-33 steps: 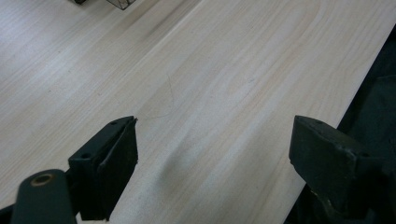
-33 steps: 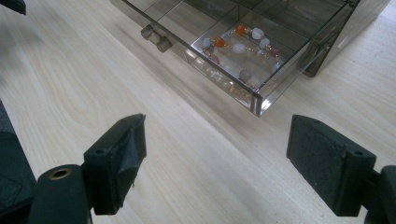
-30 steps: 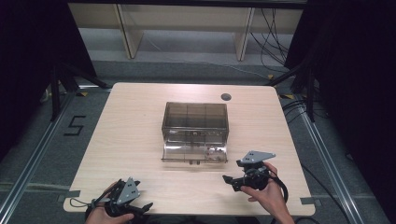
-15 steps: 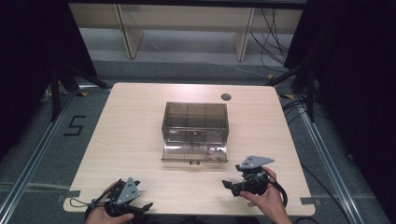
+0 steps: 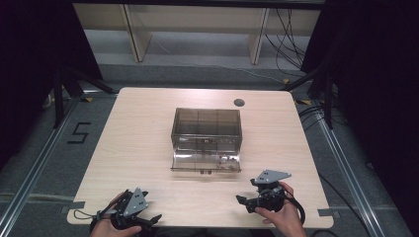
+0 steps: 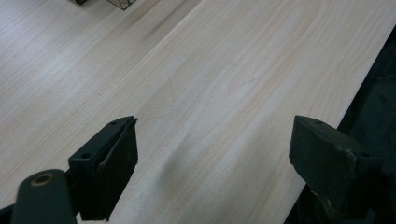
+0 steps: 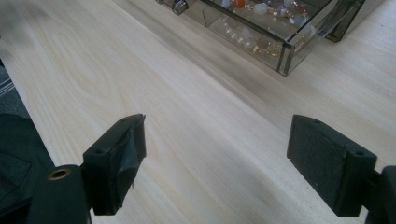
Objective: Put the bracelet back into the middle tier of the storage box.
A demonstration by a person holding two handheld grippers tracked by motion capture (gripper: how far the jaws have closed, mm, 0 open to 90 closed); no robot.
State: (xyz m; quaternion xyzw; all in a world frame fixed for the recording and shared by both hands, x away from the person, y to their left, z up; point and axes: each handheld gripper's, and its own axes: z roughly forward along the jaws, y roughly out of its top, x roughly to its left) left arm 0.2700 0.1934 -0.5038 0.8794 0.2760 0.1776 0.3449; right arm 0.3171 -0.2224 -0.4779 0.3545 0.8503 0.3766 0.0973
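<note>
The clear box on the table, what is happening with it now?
Nothing touches it at this moment. The clear box sits mid-table with its drawer pulled out, beads inside. A person holds the left tongs and the right tongs open and empty near the table's front edge, apart from the box.

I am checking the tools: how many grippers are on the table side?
2. The left gripper is at the near left edge; the right gripper is near right, below the clear box.
</note>
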